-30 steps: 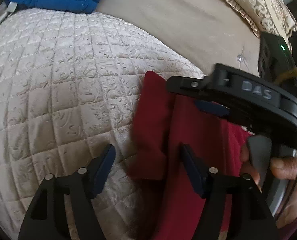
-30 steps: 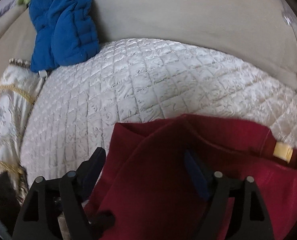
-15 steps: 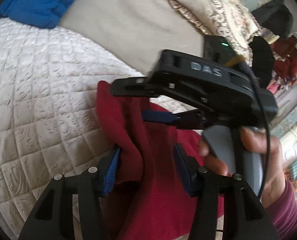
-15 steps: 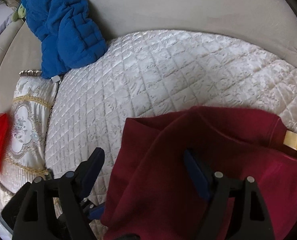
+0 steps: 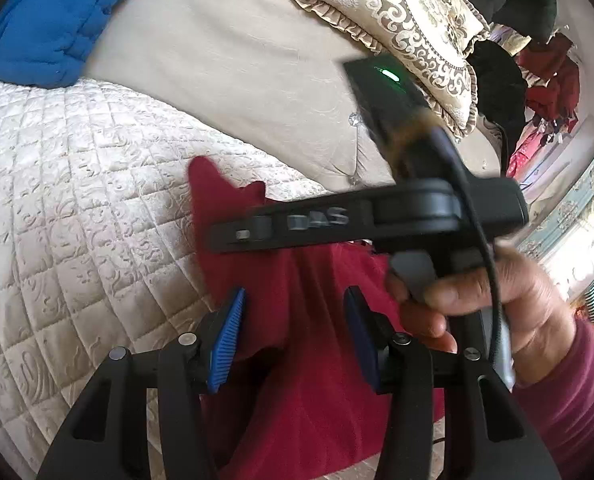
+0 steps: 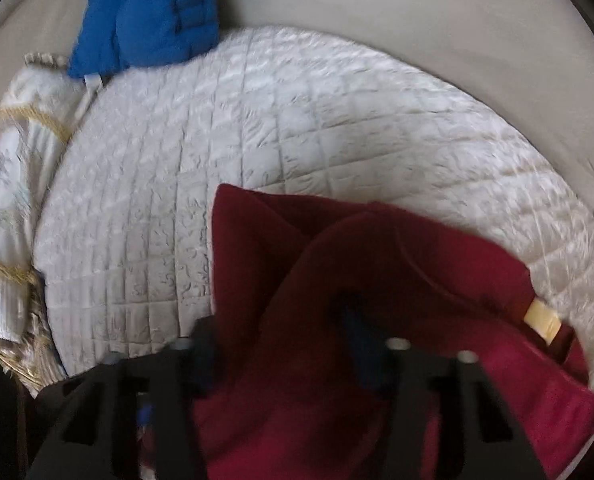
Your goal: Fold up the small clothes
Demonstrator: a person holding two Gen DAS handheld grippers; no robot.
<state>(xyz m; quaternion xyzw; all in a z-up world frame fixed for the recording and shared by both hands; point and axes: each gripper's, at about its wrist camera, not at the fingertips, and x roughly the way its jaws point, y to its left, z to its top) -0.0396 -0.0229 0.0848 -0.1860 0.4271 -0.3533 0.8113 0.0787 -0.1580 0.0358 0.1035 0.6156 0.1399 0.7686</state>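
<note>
A dark red garment (image 5: 305, 280) lies crumpled on the quilted cream cushion (image 5: 77, 200). My left gripper (image 5: 293, 336) has a bunched fold of it between its blue pads, and its jaws are closing on that fold. In the left wrist view the right gripper (image 5: 233, 236) crosses just above, held by a hand (image 5: 477, 300), with one cloth corner standing up behind it. In the blurred right wrist view the red garment (image 6: 377, 260) fills the gap of my right gripper (image 6: 281, 336), whose jaws are closing on a thick fold. A yellow label (image 6: 543, 318) shows at the garment's right edge.
A blue quilted jacket (image 6: 149, 12) lies at the cushion's (image 6: 297, 120) far edge against the beige sofa back (image 5: 217, 60). An ornate gold pillow (image 5: 397, 32) leans at the far right, another pale pillow (image 6: 13, 140) at the left. Dark and red clothes are piled beyond.
The left gripper rose and tilted while its pads narrowed onto the red fold. The right gripper's fingers drew in sharply on the cloth; the garment's corner lifted.
</note>
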